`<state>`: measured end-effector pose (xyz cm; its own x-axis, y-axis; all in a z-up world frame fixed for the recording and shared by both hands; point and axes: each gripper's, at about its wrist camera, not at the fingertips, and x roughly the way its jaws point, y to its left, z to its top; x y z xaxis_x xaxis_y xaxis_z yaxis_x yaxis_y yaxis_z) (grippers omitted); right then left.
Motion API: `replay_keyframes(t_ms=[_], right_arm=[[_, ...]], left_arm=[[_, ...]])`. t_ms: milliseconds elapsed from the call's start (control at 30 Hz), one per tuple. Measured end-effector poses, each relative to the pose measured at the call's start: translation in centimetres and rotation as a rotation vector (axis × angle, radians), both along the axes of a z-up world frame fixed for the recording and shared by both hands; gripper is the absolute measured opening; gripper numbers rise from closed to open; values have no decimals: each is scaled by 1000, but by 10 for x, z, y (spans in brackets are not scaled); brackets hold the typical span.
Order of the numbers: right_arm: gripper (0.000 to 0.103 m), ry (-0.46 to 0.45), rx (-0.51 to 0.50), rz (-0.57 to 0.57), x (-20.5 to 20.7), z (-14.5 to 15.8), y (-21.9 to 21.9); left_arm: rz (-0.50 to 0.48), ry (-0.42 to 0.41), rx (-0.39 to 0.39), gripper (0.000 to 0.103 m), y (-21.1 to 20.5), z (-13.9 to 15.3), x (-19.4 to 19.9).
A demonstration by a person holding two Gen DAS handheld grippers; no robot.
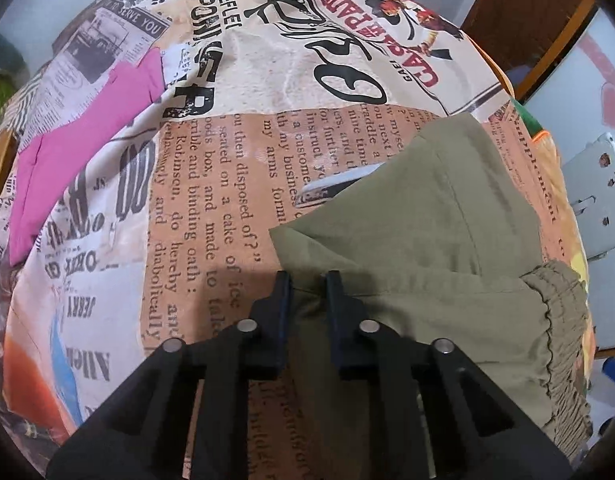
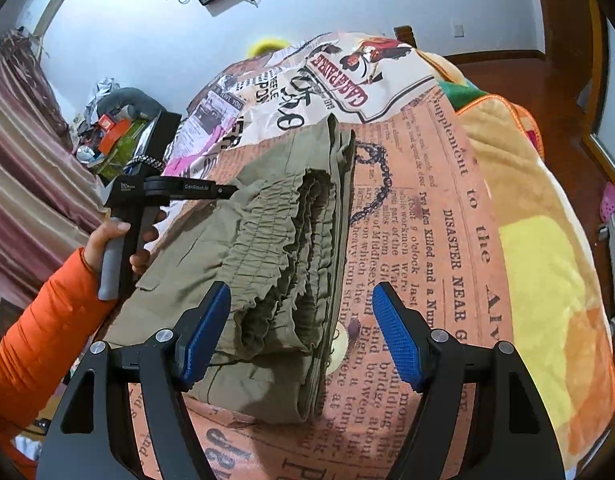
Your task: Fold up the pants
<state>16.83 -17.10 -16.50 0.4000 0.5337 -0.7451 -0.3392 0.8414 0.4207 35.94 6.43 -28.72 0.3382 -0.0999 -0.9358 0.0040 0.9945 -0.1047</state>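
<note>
Left gripper [image 1: 306, 280] nearly closed, narrow gap between the black fingers, tips set at the near edge of the olive pants [image 1: 447, 216]; whether cloth is actually pinched there, impossible to tell, though the fabric puckers between the tips. From the right wrist view, same tool held out level by a hand [image 2: 119, 240] in an orange sleeve, nose touching the far side of the bundle. Right gripper [image 2: 301, 300] spread wide, blue pads [image 2: 391, 320] well apart, holding nothing, poised over the gathered elastic waistband [image 2: 283, 240]. Pants already folded into a compact stack of several layers, waistband ruffles piled on top, lying on the newspaper-print bedspread [image 2: 435, 208] toward the bed's right side. Further out: a pink garment [image 1: 79, 136] on the spread to the left, well apart from the pants; a yellow and orange blanket [image 2: 547, 264] beyond the spread's edge; cluttered bedside corner and curtain at far left. Probably the closing stage: last fold made or being tidied. Next, likely either one more fold across the stack or a smoothing of the loose corner, calling for a firm pinch through all layers so none slide, and a level lift to keep the edges aligned.
</note>
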Motion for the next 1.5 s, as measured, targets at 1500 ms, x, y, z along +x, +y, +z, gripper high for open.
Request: replay_keyframes(t_ms=[1500], right_arm=[[66, -37, -201, 97, -22, -31, 14]], left_arm=[[177, -132, -2, 45, 37, 72, -185]])
